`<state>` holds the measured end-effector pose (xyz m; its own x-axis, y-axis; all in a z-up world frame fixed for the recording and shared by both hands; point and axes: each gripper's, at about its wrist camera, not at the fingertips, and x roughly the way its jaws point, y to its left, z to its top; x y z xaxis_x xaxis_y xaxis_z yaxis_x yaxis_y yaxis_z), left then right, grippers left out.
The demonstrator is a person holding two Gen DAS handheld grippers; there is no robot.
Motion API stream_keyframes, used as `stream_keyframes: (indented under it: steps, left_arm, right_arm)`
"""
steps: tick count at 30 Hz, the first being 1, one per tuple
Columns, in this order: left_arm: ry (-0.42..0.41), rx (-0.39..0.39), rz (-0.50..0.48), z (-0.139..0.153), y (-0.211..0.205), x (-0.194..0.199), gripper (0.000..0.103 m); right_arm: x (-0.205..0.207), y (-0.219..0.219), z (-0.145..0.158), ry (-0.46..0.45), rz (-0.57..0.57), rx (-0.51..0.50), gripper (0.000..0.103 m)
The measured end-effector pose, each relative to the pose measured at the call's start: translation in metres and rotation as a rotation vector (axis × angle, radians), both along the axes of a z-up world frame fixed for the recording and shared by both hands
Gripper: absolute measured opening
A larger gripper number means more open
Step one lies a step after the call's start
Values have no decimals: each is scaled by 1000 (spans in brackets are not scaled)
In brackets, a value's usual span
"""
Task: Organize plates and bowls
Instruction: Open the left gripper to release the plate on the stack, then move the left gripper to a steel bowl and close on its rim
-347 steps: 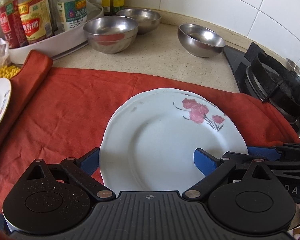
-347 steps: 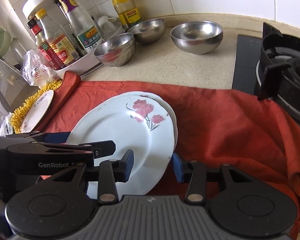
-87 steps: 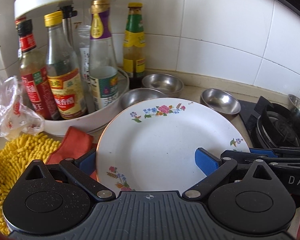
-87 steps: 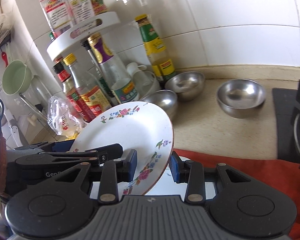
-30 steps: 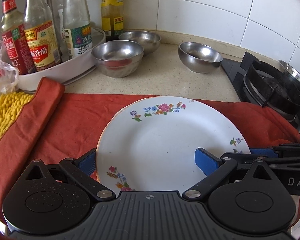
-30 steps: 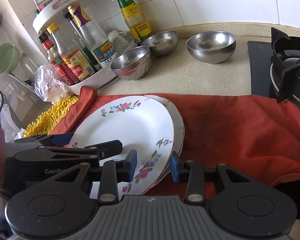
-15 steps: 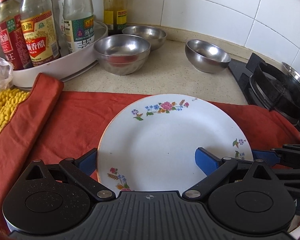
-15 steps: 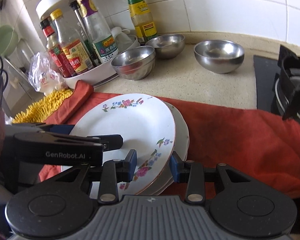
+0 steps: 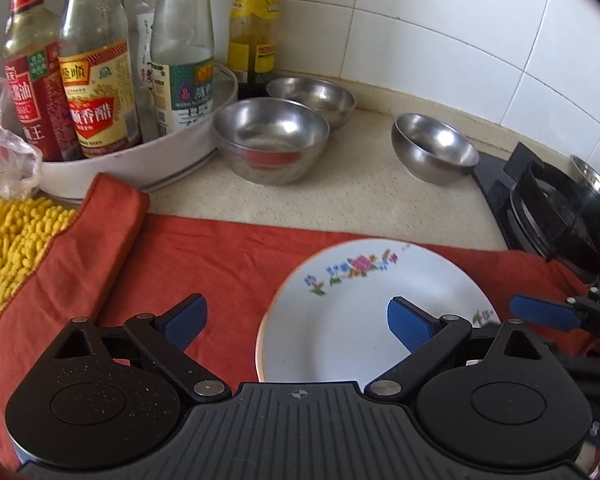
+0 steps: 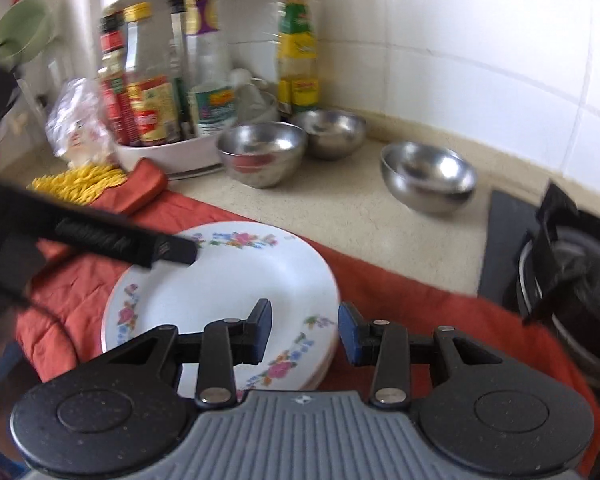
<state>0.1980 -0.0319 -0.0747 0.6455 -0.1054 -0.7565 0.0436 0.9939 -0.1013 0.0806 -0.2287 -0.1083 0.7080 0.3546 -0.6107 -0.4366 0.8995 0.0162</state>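
My left hand-held gripper [image 9: 296,322] gapes wide, my right hand-held gripper [image 10: 304,330] narrow and empty, beside the stacked white floral plate [image 10: 228,280]; next I approach steel bowls squarely.

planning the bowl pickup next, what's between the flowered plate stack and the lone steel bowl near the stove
Only a strip of red cloth, then bare speckled counter, between the flowered plate and the lone steel bowl. The right wrist view shows it best; the left wrist view agrees.
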Motion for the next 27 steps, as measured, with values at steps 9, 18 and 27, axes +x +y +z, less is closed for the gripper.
stream_keyframes:
  steps: [9,18,27]
  left_arm:
    - [-45,-32,-72,17,-19,27,100]
    - [-48,-83,-131,33,-63,90,101]
    - [43,-121,-102,8,-93,169,100]
  right_arm:
    - [27,-33,24,58,-66,131,37]
    - [109,-72,60,74,-173,118,37]
    - [210,-111,37,250,-266,209,38]
